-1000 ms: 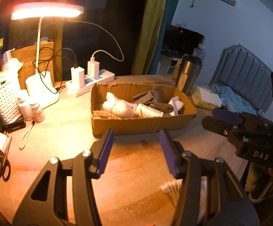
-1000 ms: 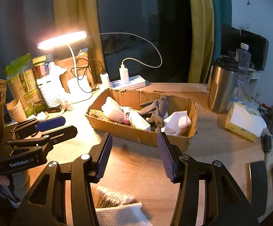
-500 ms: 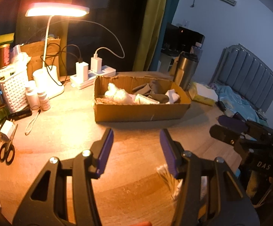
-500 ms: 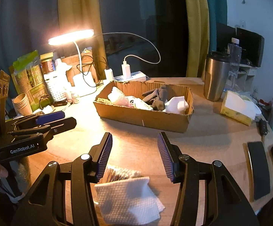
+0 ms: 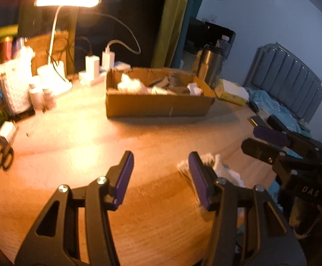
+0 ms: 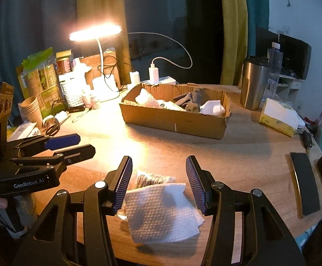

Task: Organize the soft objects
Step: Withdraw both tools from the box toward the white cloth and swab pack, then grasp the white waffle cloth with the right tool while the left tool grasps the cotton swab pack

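Item: white quilted paper towel [image 6: 163, 212], lying flat on the round wooden counter [image 6: 238, 153], partly over a pale fringed bundle [image 6: 147, 178]; it sits below and between the fingers of the right gripper [image 6: 158, 180]. Right fingers stand moderately apart, gripping nothing.

Item: left gripper [image 5: 161, 176], fingers likewise parted and empty over bare counter; the same white towel [image 5: 225, 170] shows just behind its right finger.

Item: open brown cardboard box [image 6: 176, 119], well ahead of both pairs of fingers, holding white cloths [image 6: 212, 107] and dark grey soft pieces [image 6: 196, 98].

Item: lit white desk lamp [image 6: 95, 33], beyond the box to the left.

Item: steel tumbler [image 6: 253, 84] and yellow tissue box [image 6: 276, 116], to the right beyond the box.

Item: two black phones [image 6: 303, 186], right of the right fingers, near the counter edge.
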### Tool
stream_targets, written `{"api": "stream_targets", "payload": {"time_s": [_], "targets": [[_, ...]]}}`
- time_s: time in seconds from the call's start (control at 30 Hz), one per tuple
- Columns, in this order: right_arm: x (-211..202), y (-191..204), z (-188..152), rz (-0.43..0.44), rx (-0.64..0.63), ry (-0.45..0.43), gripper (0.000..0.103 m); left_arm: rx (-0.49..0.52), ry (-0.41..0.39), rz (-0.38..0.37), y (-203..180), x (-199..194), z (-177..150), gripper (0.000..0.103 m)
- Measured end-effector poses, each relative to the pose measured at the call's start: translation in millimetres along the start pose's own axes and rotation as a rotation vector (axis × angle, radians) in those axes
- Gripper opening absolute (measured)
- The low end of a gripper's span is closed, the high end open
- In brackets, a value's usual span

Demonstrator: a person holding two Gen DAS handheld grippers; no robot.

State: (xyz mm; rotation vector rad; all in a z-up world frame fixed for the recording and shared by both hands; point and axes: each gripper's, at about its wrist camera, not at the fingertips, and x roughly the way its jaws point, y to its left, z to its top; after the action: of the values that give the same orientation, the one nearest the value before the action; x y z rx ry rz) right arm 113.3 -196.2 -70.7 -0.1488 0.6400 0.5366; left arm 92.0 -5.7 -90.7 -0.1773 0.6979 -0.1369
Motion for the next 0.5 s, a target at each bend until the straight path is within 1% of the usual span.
{"api": "stream_targets", "payload": {"time_s": [0.07, 0.13, 0.37, 0.5], "targets": [[1.7, -1.4, -5.3, 0.001, 0.004, 0.01, 0.053, -0.024, 0.028, -0.031, 3.4, 2.8, -5.3, 0.053], [4.1, -4.2, -8.5, -0.003, 0.011, 0.019, 0.053, -0.041, 0.047, -0.04, 5.5, 5.4, -7.7, 0.053], [8.1, -12.3, -19.4, -0.001, 0.034, 0.042, 0.053, -0.013, 0.048, 0.012, 0.9, 10.7, -18.8, 0.053], [15.5, -8.3, -29.0, 0.009, 0.028, 0.069, 0.053, 0.0, 0.047, 0.021, -0.8, 12.5, -24.0, 0.053]]}}
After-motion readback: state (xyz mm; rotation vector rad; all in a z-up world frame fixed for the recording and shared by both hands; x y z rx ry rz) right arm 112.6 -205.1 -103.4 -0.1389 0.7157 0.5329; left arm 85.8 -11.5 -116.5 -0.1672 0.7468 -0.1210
